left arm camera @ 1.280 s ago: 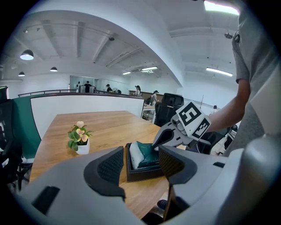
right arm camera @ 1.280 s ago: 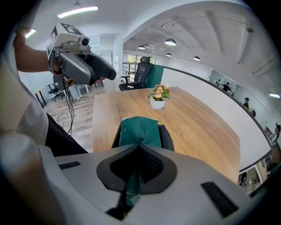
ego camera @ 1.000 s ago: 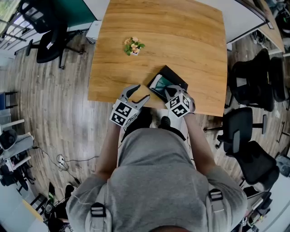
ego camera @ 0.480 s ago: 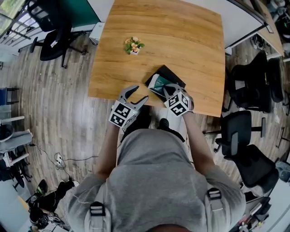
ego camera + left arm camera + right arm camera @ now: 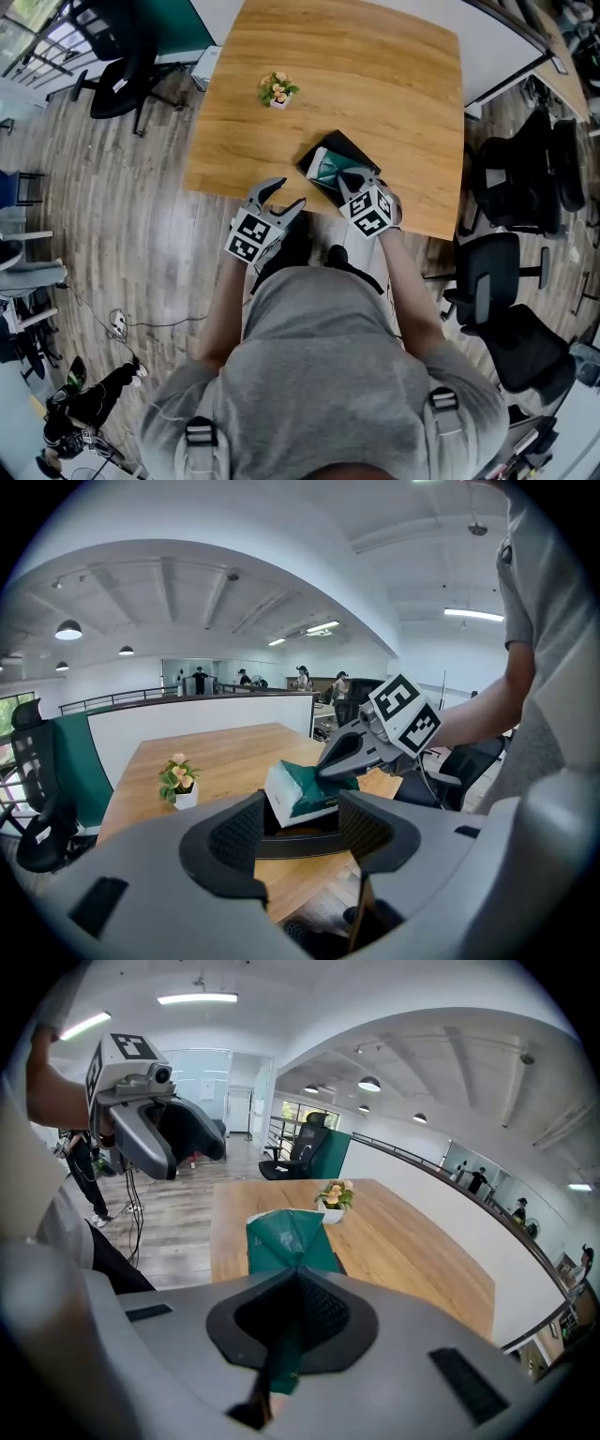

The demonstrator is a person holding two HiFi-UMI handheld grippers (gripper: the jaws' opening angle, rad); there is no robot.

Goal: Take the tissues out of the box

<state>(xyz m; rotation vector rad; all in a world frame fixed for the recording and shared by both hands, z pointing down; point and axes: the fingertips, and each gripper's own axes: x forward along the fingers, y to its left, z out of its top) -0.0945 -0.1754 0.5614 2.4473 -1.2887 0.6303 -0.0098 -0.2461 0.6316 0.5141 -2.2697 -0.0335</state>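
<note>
A green-wrapped tissue pack (image 5: 327,167) with a white end sits tilted, one end raised out of the black box (image 5: 354,148) near the table's front edge. My right gripper (image 5: 353,178) is shut on the pack's green wrapper, pinching it into a fold (image 5: 286,1234). In the left gripper view the pack (image 5: 302,792) rises above the box (image 5: 314,818), with the right gripper's tip (image 5: 333,758) on its top. My left gripper (image 5: 278,197) stands open just off the table's front edge, left of the pack, holding nothing.
A small potted plant (image 5: 277,91) stands on the wooden table (image 5: 375,75) behind the box. Black office chairs (image 5: 525,178) stand right of the table and another (image 5: 117,66) at the far left. Wood floor surrounds the table.
The pack's white end shows a little further out of the box on its left side. The left gripper holds its place.
</note>
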